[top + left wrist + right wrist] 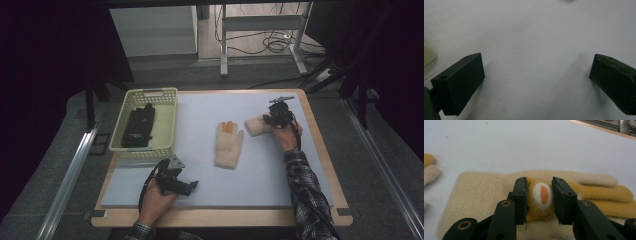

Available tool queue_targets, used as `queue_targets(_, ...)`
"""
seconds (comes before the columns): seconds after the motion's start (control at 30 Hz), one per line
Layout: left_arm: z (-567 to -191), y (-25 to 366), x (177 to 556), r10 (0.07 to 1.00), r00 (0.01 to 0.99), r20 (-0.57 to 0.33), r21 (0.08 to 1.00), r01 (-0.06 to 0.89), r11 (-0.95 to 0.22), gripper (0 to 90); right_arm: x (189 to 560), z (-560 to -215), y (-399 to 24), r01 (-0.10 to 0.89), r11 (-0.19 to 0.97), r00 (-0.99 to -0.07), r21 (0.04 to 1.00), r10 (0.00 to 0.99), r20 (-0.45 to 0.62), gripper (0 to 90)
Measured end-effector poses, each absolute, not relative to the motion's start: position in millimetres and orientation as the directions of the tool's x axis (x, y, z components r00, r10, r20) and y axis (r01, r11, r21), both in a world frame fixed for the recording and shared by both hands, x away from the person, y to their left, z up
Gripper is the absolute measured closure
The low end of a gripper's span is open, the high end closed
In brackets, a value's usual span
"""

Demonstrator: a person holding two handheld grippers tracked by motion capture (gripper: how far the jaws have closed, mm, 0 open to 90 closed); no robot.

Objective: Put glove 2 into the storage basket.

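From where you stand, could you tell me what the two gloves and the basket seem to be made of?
Both gloves look like fuzzy knitted wool or fleece, cream with mustard fingers: matte and nappy. The basket looks like pale yellow moulded plastic, with slotted walls.

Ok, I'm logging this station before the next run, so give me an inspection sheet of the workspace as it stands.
Surface: pale grey mat on a wooden table, flat.
Job's things: cream and mustard glove under the right tool, a fold pinched between its jaws; second glove flat mid-mat.
Clutter: yellow basket at far left, holding a black item.
Grippers: right tool shut on the glove; left tool open, over bare mat.
Cables: one trails from the left tool; loose cables on the floor beyond.
Surroundings: metal table legs, dark curtains at the sides.
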State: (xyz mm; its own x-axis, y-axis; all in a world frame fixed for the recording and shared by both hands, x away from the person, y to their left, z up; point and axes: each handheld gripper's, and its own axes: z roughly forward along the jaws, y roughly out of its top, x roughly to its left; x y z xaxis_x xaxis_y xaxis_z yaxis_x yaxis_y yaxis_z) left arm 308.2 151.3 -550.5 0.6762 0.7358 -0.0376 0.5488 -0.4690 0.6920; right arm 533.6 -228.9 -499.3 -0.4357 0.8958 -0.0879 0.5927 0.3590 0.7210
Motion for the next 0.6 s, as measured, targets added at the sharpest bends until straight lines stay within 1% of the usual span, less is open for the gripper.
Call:
queue_targets(0.13, -551, 151, 308, 0.736, 0.676, -0.038, 0.692, 0.549, -0.469, 0.0, 528, -492, -232, 0.580, 0.365, -0.456, 0.728, 0.886, -0.081, 64.5)
queue_targets(0.3, -550, 151, 308, 0.736, 0.676, -0.037, 0.692, 0.549, -0.469, 0.0, 516, -475, -236, 0.543, 0.406, -0.529, 0.735, 0.845, -0.076, 64.5)
queue_targets(0.33, -550, 151, 308, 0.736, 0.676, -0.037, 0.692, 0.549, -0.469, 0.0, 516, -475, -236, 0.543, 0.406, -0.529, 0.735, 0.845, -0.076, 64.5)
queue_targets(0.43, -550, 151, 308, 0.736, 0.676, -0.037, 0.692, 0.549, -0.469, 0.0, 506, -465, -236, 0.521, 0.434, -0.575, 0.735, 0.815, -0.073, 64.5)
queue_targets(0.47, -550, 151, 308, 0.736, 0.676, -0.037, 0.692, 0.548, -0.470, 0.0, 506, -465, -236, 0.521, 0.434, -0.575, 0.735, 0.815, -0.073, 64.5)
queue_targets(0.5, -550, 151, 308, 0.736, 0.676, -0.037, 0.692, 0.549, -0.470, 0.0, 499, -460, -235, 0.505, 0.452, -0.597, 0.736, 0.798, -0.081, 64.5)
queue_targets(0.6, -550, 151, 308, 0.736, 0.676, -0.037, 0.692, 0.549, -0.470, 0.0, 493, -453, -233, 0.486, 0.465, -0.621, 0.740, 0.780, -0.081, 64.5)
